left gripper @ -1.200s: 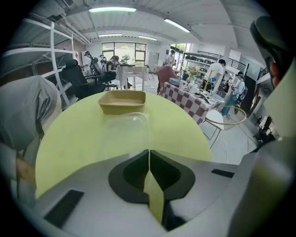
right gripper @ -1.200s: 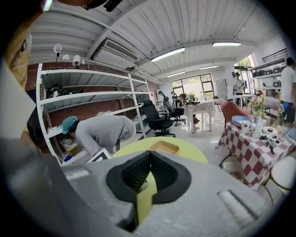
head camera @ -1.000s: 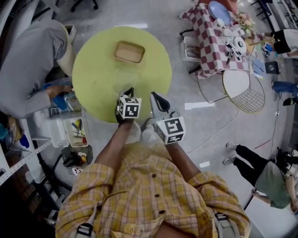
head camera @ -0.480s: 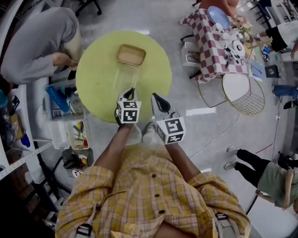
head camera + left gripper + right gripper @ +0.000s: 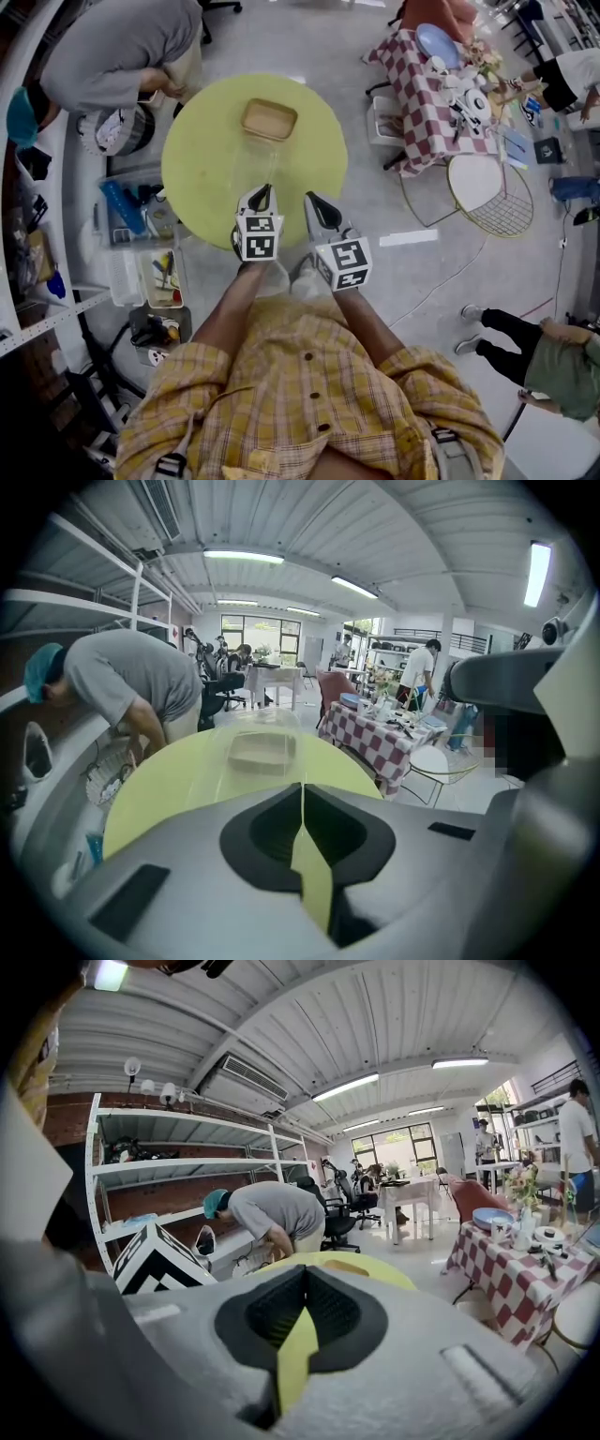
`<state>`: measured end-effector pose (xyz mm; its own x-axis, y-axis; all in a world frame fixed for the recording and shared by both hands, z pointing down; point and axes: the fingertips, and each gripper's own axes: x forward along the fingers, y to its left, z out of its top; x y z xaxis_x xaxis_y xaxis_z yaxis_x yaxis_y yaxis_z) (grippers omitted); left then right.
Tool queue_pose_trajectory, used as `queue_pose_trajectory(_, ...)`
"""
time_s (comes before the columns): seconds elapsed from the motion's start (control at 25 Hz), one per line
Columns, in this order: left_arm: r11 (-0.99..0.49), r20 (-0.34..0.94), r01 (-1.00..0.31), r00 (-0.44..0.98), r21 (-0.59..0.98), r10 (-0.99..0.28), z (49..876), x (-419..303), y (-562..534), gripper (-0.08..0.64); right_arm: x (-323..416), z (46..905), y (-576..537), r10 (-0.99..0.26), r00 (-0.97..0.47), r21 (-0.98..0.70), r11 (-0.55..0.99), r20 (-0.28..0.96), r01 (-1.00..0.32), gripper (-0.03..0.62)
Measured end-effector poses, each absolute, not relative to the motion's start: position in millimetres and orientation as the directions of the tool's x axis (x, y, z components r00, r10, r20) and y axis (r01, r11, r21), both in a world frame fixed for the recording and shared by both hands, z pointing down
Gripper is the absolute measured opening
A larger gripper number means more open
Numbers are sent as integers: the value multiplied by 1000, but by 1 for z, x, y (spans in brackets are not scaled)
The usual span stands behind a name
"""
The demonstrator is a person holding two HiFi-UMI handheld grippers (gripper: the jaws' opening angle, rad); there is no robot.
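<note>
Clear plastic tub [image 5: 255,766] sits on the yellow worktop [image 5: 202,159], just ahead of the left tool [image 5: 263,193].
It looks light, thin-walled and slippery, so its rim seems the safest hold. Left tool and right tool [image 5: 315,202] are both closed on nothing, forearms stretched forward side by side.

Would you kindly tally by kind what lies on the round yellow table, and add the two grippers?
Tan tray: 1
Clear plastic container: 1
Grippers: 2 (left gripper, right gripper, both shut and empty)
Total: 4
</note>
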<state>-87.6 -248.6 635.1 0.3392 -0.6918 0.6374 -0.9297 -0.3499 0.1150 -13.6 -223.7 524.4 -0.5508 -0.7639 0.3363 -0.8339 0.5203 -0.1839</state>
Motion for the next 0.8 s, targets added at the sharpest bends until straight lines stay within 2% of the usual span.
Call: queue_pose_trajectory(0.8,-374,527,-924,359,83,-771,574,-93,-208,9,-20,507,-199,-768,-585,-184,556,259,-811,-3)
